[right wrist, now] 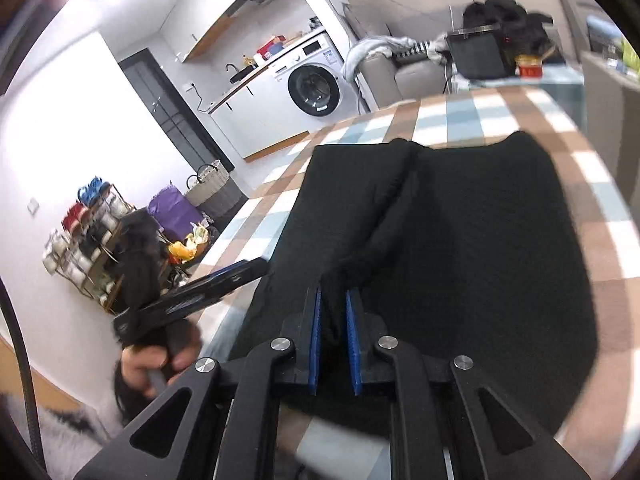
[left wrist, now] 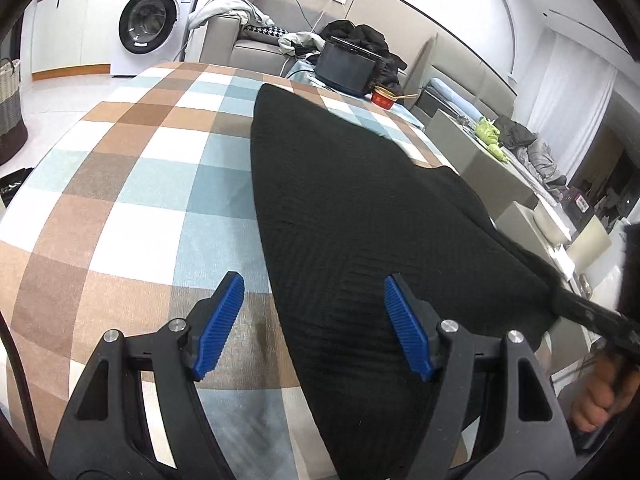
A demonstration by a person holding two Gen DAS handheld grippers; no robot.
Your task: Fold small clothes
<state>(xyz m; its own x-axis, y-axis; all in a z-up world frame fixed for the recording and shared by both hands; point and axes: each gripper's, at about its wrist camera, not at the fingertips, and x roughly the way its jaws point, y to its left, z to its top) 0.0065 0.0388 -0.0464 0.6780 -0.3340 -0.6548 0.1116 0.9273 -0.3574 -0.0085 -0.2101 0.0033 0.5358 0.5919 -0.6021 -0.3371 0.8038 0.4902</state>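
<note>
Black garment (left wrist: 352,216) lies on checked cloth (left wrist: 132,184); right claw (right wrist: 334,344) pinches its edge, left claw (left wrist: 314,320) gapes.

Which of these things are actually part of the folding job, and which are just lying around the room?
Part of the job:
black knit garment
checked tablecloth it lies on
right gripper, pinching the garment
left gripper, open over its edge

Just lying about:
washing machine
black box
red bowl
wicker basket
</note>
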